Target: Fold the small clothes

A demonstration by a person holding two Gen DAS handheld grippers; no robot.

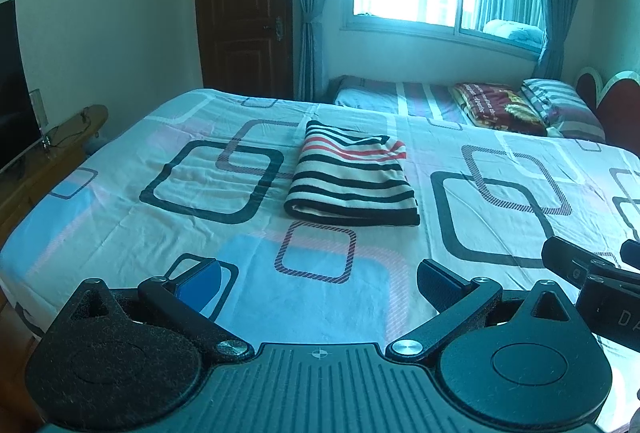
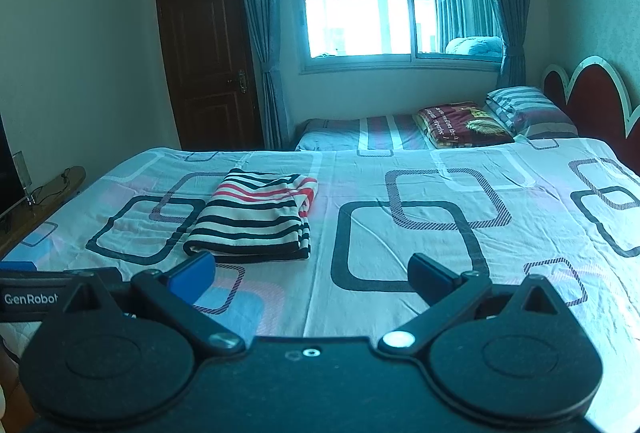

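The striped garment (image 1: pixel 352 177) lay folded on the bed (image 1: pixel 120 233), well apart from both grippers. The left gripper (image 1: pixel 320 279) and right gripper (image 2: pixel 312 269) gaped wide, empty. Folding looked finished; next probably needed 1 fresh garment.

Soft knit cloth on the striped garment (image 1: pixel 352 177), lightly creased cotton-looking bedsheet (image 1: pixel 120 233), matt black plastic with shiny metal screws on the left gripper (image 1: pixel 318 285), glossy dark wood door (image 2: pixel 208 45).

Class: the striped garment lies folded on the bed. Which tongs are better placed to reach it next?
Probably left: the striped garment lies straight ahead of the open left tongs, but off-centre from the open right tongs.
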